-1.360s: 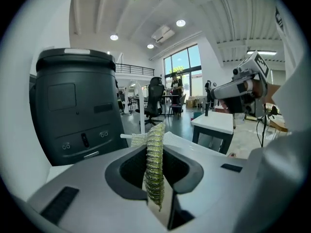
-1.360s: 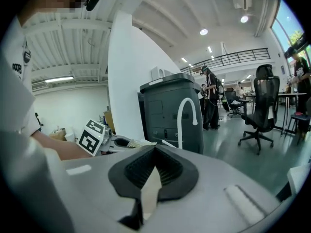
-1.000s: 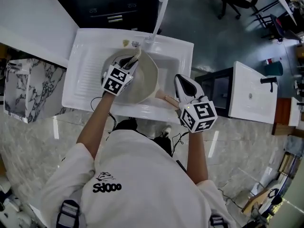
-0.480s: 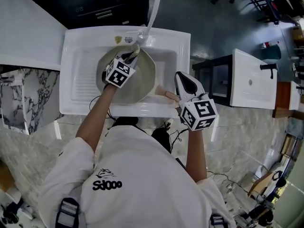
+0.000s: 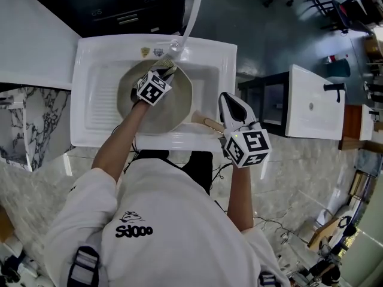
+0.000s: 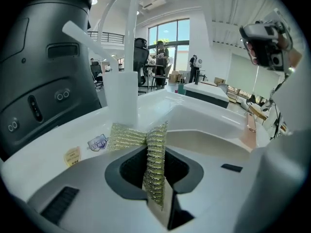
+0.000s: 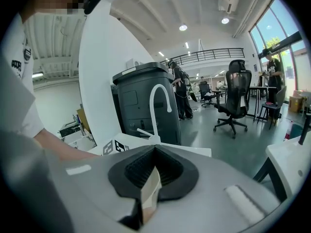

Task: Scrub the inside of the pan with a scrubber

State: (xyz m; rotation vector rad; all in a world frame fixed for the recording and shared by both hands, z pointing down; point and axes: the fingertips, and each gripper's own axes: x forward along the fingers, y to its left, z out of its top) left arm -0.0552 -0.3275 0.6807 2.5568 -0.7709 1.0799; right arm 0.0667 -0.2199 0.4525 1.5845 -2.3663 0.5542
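The scrubber is held only as a thin folded strip between the jaws of the left claw, with a loose flap spread beyond the tips. A hard push could drag it out of the pinch. The bare jaw tips would then rub the pan instead of the mesh.

The left claw works at the far rim, just beside the base of the faucet. A stroke carried too far could ride over the rim or knock the faucet.

The pan lies in the sink, steadied at 1 point only: its wooden handle, which sticks out to the near right. The right claw is closed on what looks like this handle, a pale wooden piece wedged between its jaws. Pressure at the far side of the pan could likely twist the handle in that grip, or tip and skate the pan on the sink floor.

The left arm is stretched forward across the pan, forearm over its near edge, marker cube upward, jaws aimed at the far wall. The right arm is bent and kept close to the body, its claw at the sink's front right edge and pointing forward. The 2 claws are well apart.
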